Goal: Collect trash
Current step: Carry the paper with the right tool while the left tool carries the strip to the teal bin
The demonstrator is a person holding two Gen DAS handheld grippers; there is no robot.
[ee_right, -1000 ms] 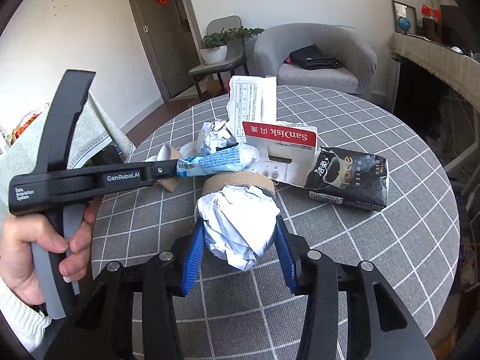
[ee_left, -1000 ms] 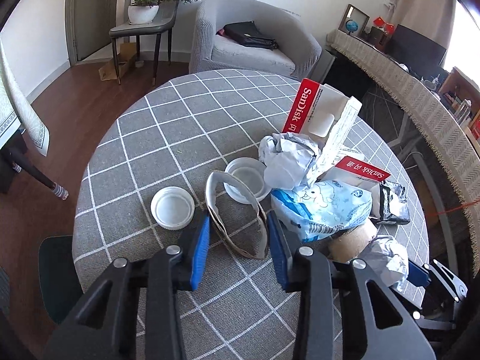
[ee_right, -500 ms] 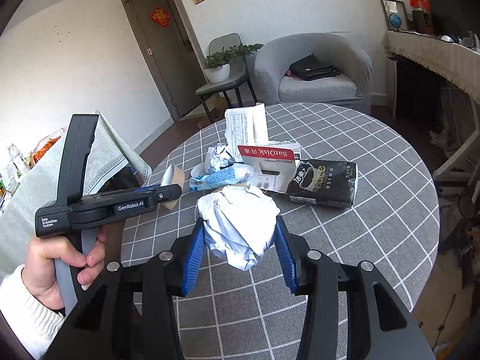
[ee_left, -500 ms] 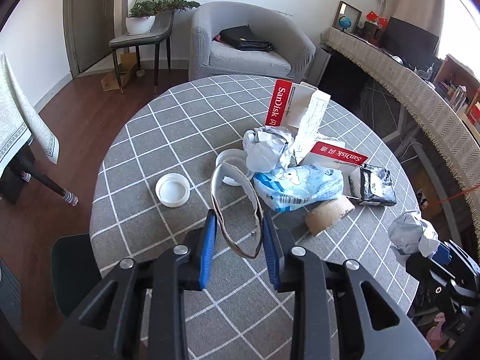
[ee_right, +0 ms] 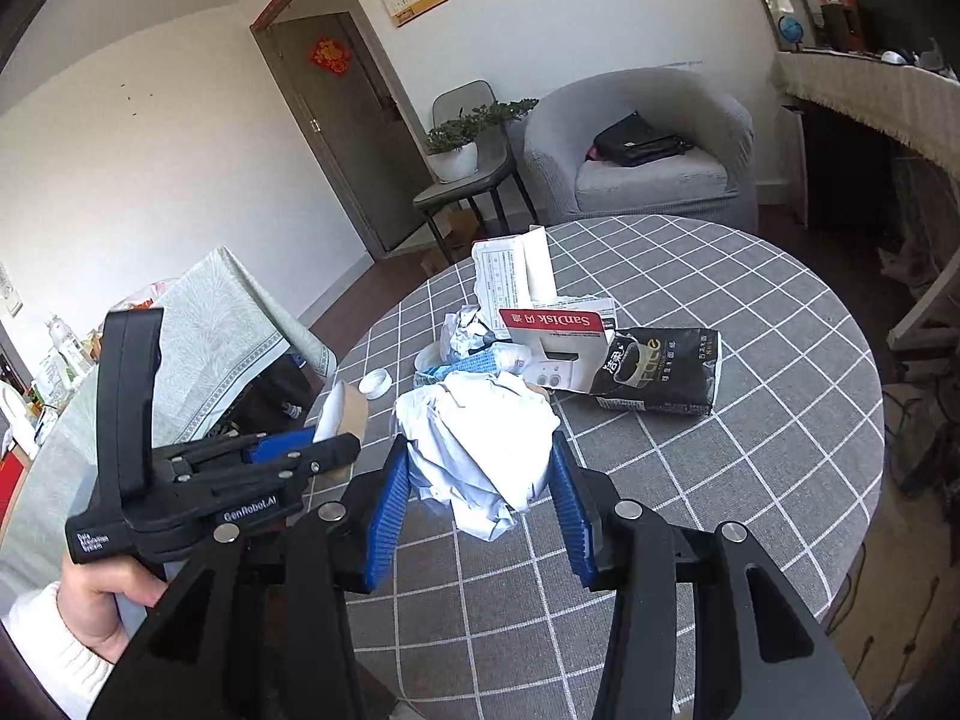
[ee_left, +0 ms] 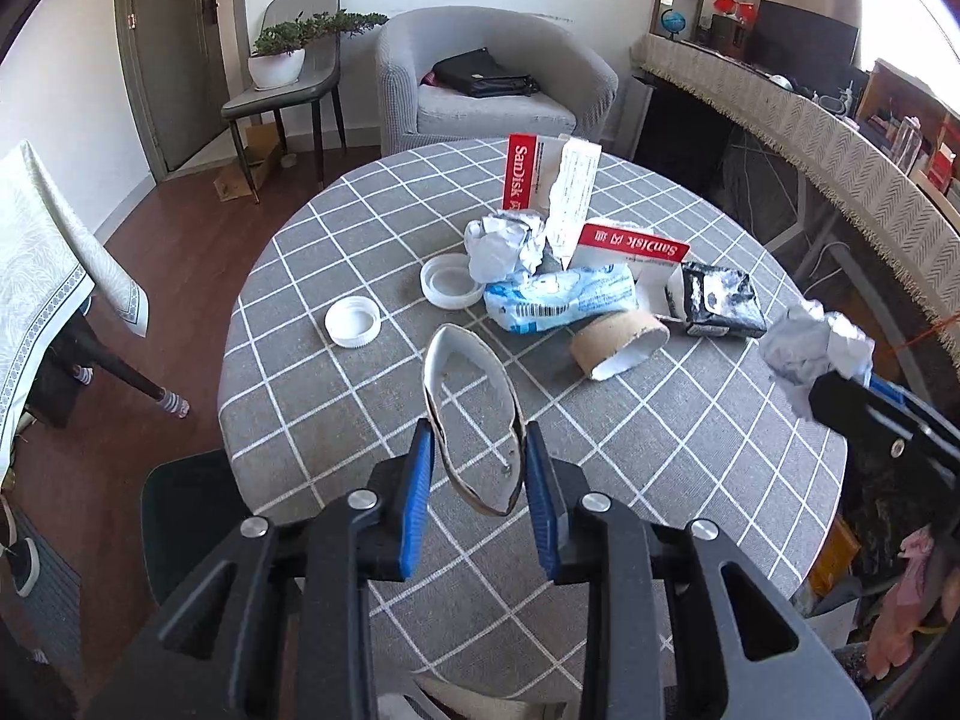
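My left gripper (ee_left: 477, 468) is shut on a squashed cardboard tape ring (ee_left: 471, 414) and holds it above the near side of the round table (ee_left: 690, 480). My right gripper (ee_right: 480, 486) is shut on a crumpled white paper ball (ee_right: 480, 438), lifted above the table (ee_right: 780, 420); the ball also shows at the right in the left wrist view (ee_left: 810, 354). Trash on the table: a second paper ball (ee_left: 501, 240), a blue-white wrapper (ee_left: 558, 297), a cardboard tube (ee_left: 618, 342), a black coffee packet (ee_left: 717, 300), SanDisk boxes (ee_left: 630, 246) and two white lids (ee_left: 353, 321).
A grey armchair (ee_left: 492, 84) with a black bag and a chair holding a potted plant (ee_left: 282, 54) stand behind the table. A cloth-covered table (ee_left: 42, 276) is at the left. A fringed sideboard (ee_left: 810, 132) runs along the right.
Both grippers have lifted up and drawn back from the trash pile with their loads. The tape ring and paper ball are now well clear of the table surface.
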